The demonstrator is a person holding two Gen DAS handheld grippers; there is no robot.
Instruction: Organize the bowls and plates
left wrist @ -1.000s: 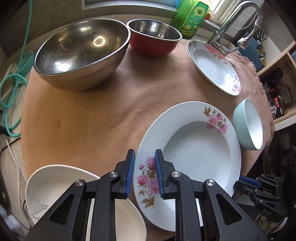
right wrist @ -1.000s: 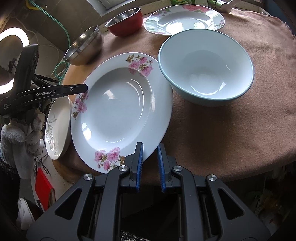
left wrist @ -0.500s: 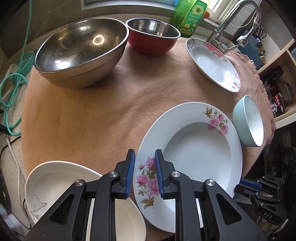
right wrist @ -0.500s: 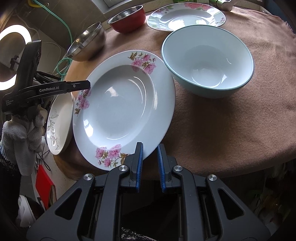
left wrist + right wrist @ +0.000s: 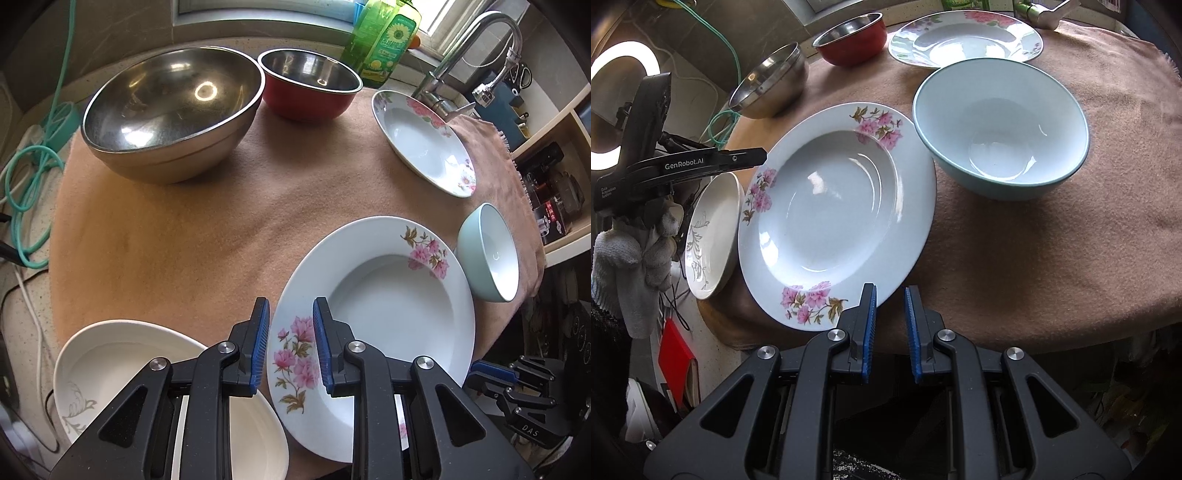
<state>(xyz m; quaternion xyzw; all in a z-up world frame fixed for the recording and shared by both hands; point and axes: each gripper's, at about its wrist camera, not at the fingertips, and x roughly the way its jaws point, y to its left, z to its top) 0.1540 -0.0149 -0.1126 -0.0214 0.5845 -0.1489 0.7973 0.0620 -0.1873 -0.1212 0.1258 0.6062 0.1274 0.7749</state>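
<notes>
On left gripper [image 5: 759, 157] arm, far left in right wrist view: "GenRobot.AI" legible in white, smaller print below too small to read. On right gripper [image 5: 476, 367] body, low right in left wrist view: "DAS". On green bottle [image 5: 384, 37] at far edge: sunflower label, text unreadable.

Containers, all empty:
- Steel bowl [image 5: 173, 114], far left, upright.
- Red bowl [image 5: 308, 90], steel-lined, just right of steel bowl, touching or nearly so.
- Far floral plate [image 5: 424, 142], far right, near tap [image 5: 476, 48].
- Near floral plate [image 5: 373, 295], near edge of brown cloth [image 5: 184, 240], lying flat, near rim past cloth edge.
- Blue bowl [image 5: 1001, 129], upright, just right of near floral plate; contact not determinable.
- White dish [image 5: 110, 373], grey leaf motif, near left, partly off cloth.

Tools:
- Left gripper [image 5: 290, 345]: aimed steeply down over left rim of near floral plate; jaws just eased apart a little, narrow gap, pads clear of rim. Nothing gripped.
- Right gripper [image 5: 890, 326]: above near edge of cloth, beside plate's near rim; jaws set at a narrow gap, nothing between them.
</notes>
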